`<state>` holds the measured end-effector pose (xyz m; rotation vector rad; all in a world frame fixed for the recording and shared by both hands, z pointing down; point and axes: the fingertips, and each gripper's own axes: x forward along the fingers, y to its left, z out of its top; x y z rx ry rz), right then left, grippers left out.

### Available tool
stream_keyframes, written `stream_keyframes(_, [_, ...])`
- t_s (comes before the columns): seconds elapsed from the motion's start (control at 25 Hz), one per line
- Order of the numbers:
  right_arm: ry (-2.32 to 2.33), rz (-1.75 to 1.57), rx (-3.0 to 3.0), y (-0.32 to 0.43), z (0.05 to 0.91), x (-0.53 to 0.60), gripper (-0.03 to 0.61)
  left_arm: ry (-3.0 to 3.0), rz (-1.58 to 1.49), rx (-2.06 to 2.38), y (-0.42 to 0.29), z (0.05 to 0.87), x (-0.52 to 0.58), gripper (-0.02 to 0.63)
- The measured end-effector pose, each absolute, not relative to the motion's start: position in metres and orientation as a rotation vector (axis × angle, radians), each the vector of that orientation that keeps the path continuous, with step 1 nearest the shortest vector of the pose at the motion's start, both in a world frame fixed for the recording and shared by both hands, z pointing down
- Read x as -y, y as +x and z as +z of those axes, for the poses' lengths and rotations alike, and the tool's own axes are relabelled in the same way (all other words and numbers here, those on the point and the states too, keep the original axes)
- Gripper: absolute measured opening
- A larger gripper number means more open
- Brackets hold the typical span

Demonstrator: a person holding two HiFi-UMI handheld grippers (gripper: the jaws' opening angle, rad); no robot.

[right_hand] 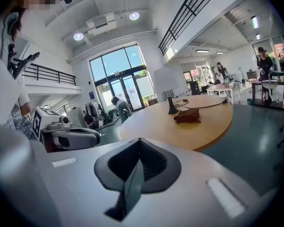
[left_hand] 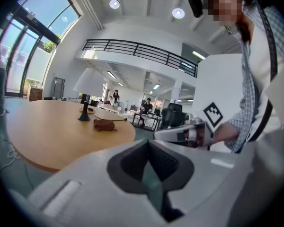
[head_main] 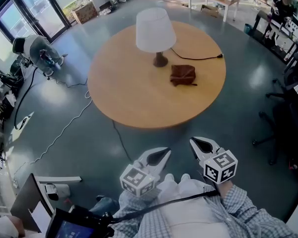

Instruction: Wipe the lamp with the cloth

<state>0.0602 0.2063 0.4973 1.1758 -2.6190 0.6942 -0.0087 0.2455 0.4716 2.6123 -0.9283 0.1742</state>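
The lamp (head_main: 155, 31) is stood upright toward the far side of the round wooden table (head_main: 124, 88), with its white shade carried over a dark base. Its cord (head_main: 198, 58) is laid loose across the tabletop to the right, and the plug end appears to rest on the wood. This suggests the lamp has been left unpowered for cleaning. The cloth (head_main: 183, 75), brown and crumpled, is set just beside the base on the near right and apart from it. It was presumably put there so that it can be picked up and carried to the shade in one short reach. The rest of the tabletop is left bare. Both tools are held low, close to the person's body and over the floor, well short of the table's near edge. The left gripper (head_main: 161, 155) and the right gripper (head_main: 201, 145) are each seen with jaws pressed together and nothing between them. That posture is judged to be a resting one. The wiping has not yet been started, and one pair of jaws must be opened before the cloth can be taken.
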Motion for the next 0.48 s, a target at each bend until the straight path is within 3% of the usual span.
stream_keyframes(0.48, [1.191,0.710,2.637,0.084,0.493,-0.196,0.003,2.609,0.163,0.965,0.004,0.469,-0.235,0.005])
